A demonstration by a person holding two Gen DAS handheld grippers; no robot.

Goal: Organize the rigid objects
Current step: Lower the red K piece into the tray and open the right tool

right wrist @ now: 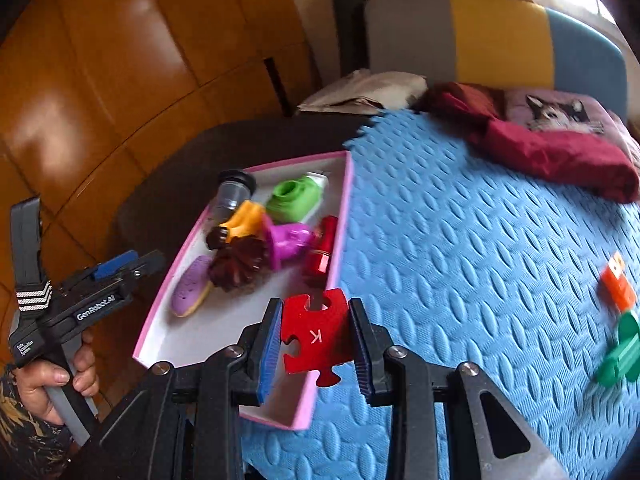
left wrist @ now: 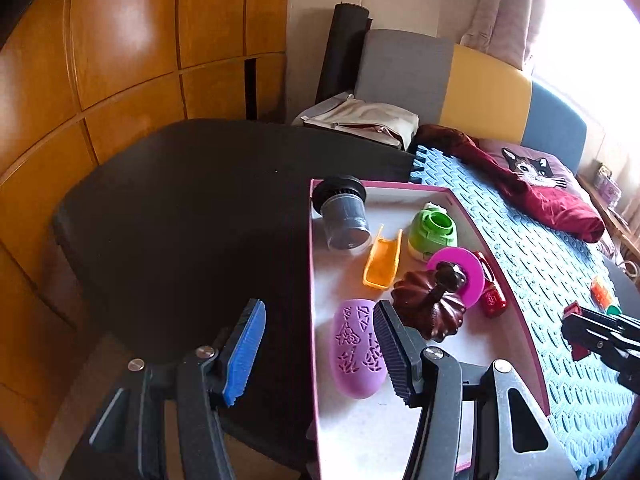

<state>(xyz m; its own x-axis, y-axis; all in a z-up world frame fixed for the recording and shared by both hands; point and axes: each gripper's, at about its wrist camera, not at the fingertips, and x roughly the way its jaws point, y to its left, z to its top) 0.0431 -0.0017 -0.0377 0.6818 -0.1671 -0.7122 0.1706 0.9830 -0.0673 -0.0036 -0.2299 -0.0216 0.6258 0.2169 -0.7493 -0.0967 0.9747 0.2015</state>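
One flat red jigsaw-shaped piece (right wrist: pixel 316 338) marked "K" sits clamped between the right gripper (right wrist: pixel 316 344) pads, while the left gripper (left wrist: pixel 320 354), labelled "GenRobot.AI", gapes empty.

Readable text: a letter on a puzzle piece and a brand on a gripper body.

The red puzzle piece (right wrist: pixel 316 336), near the middle, carries a white "K", seen upside down. At the left, the black body of the left gripper (right wrist: pixel 154 260) bears "GenRobot.AI" in white; a smaller white label lower on its handle is too small to read.
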